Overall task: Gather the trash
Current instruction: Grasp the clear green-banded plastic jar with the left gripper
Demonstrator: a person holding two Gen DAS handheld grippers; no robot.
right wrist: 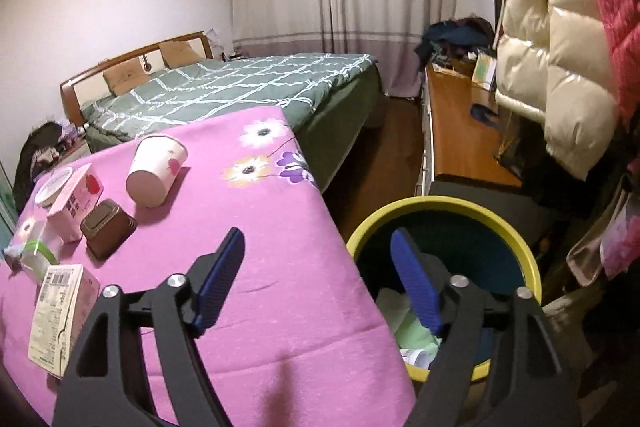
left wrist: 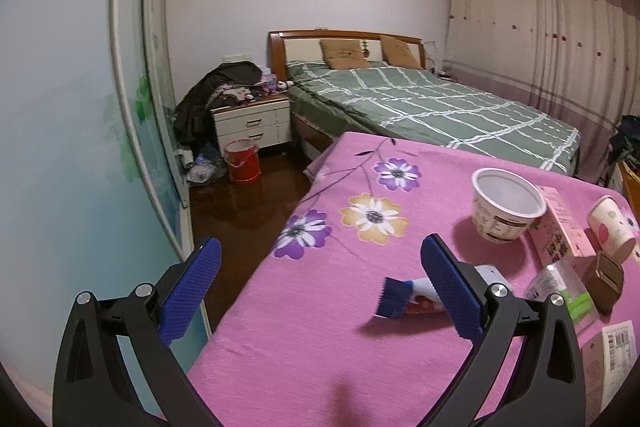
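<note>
Hovering with jaws spread and empty, the left gripper (left wrist: 320,287) hangs over the edge of the pink flowered tablecloth (left wrist: 320,339), its right finger just beside a crumpled blue-and-white wrapper (left wrist: 404,297) lying roughly crosswise. The right gripper (right wrist: 318,279), likewise spread and empty, straddles the cloth's edge and the yellow-rimmed dark bin (right wrist: 496,227) beside the table, paper scraps already inside. The left hand looks nearer the wrapper. Beyond lie a white plastic tub (left wrist: 506,205), pink carton (left wrist: 560,227), tipped paper cup (right wrist: 156,171) and brown box (right wrist: 108,227).
</note>
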